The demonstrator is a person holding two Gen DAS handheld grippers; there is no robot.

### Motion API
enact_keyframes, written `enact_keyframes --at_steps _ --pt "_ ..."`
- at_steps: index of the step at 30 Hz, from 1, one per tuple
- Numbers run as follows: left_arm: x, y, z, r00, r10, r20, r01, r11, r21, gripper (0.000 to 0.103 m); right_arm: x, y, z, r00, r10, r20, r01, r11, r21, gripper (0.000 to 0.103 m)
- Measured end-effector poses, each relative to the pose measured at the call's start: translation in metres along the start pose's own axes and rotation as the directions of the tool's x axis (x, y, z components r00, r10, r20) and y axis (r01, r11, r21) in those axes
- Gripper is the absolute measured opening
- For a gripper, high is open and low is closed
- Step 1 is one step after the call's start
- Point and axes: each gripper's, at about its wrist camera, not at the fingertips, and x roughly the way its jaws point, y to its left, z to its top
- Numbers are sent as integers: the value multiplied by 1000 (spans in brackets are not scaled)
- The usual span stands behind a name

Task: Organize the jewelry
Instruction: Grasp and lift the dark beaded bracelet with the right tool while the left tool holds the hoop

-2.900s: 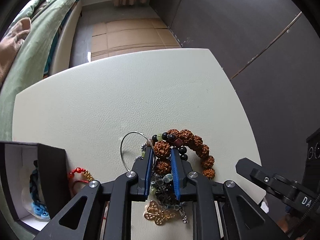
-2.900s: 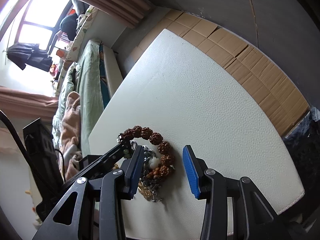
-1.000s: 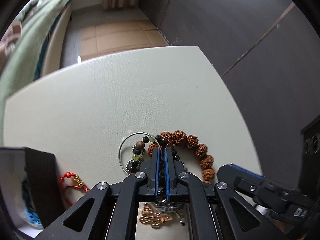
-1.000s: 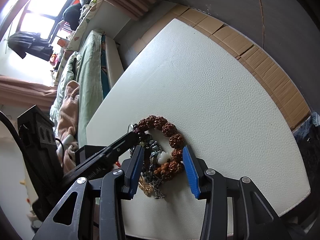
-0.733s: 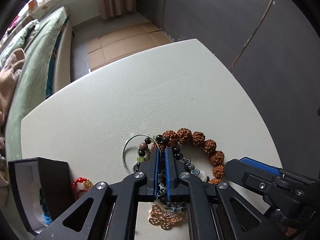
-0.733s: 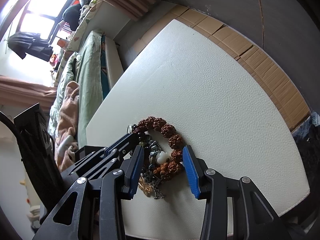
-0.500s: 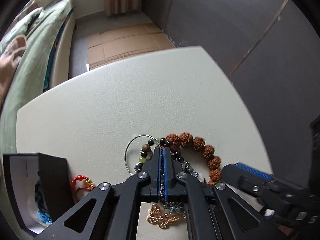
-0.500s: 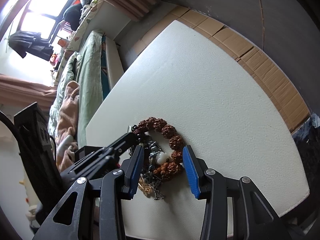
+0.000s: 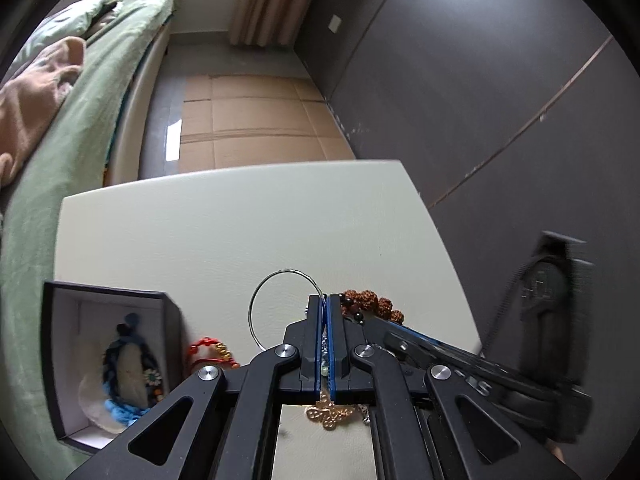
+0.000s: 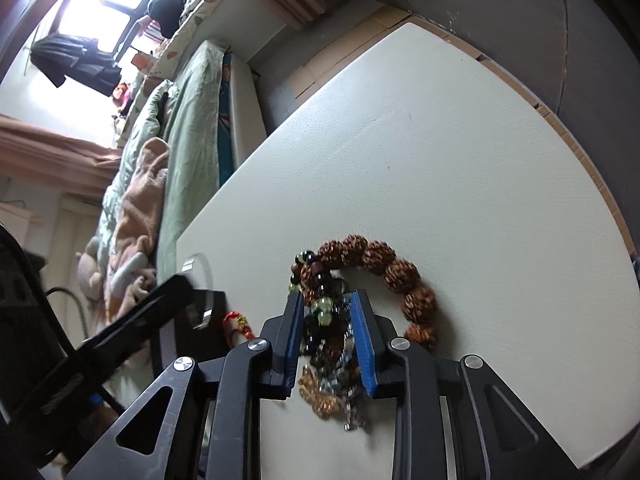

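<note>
My left gripper is shut on a thin silver wire hoop and holds it above the white table; it shows blurred at the left of the right wrist view. My right gripper points down into a tangle of beaded chains. Its jaws are closing, and both blue pads touch the beads. A brown seed-bead bracelet curves around its right side. A gold butterfly pendant lies under the fingers.
An open black box with white lining stands at the left, with a blue corded piece inside. A red and gold beaded piece lies beside it. The table edge runs along the right. A green bed is beyond.
My left gripper has risen and drawn to the left, away from the pile, taking the silver hoop with it. The right gripper's jaws have narrowed onto the bead tangle.
</note>
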Motion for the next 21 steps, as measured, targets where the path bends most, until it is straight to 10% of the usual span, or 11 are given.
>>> enact_keyframes --at_steps 10,21 --pt "-49 35 -14 995 -35 94 42 996 -81 1 13 10 3 999 -32 18 33 999 -29 10" --pt "-82 71 -36 988 21 152 3 988 -156 1 -20 63 -16 981 189 52 -179 970 -164 10"
